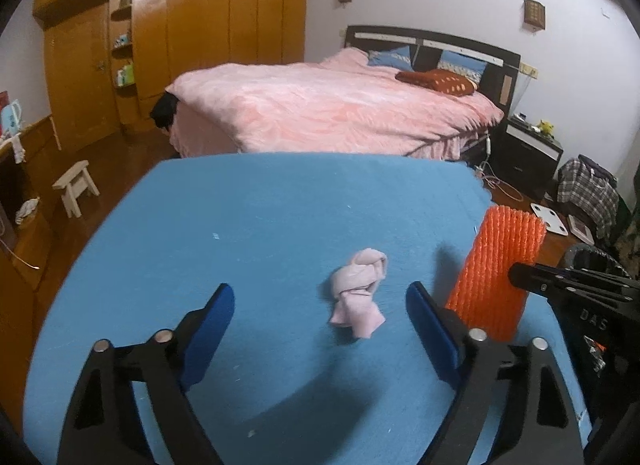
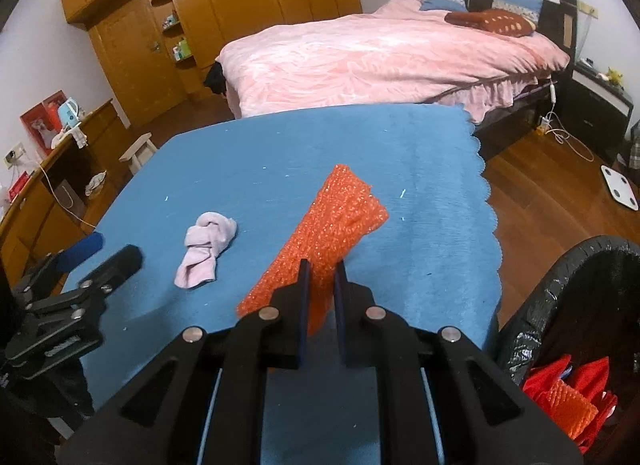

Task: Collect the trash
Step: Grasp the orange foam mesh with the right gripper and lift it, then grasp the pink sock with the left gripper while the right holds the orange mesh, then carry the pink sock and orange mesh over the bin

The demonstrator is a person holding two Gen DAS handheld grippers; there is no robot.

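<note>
Bedroom with pink bed (image 1: 332, 105) and wooden wardrobe (image 1: 168, 37). On the blue-covered table (image 2: 280, 153), the spread left gripper (image 1: 320, 329) frames a crumpled tissue (image 1: 358, 297); the right gripper (image 2: 320, 285) pinches orange foam netting (image 2: 332, 221) beside a black-lined bin (image 2: 532, 305).

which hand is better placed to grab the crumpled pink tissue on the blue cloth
Left. The left gripper is open with the crumpled pink tissue lying just ahead between its fingers, while the right gripper is shut on the orange foam net sleeve.

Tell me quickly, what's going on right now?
Right gripper clamped on orange foam net. Left gripper open around pink tissue wad. Bin alongside, nothing blocking.
</note>
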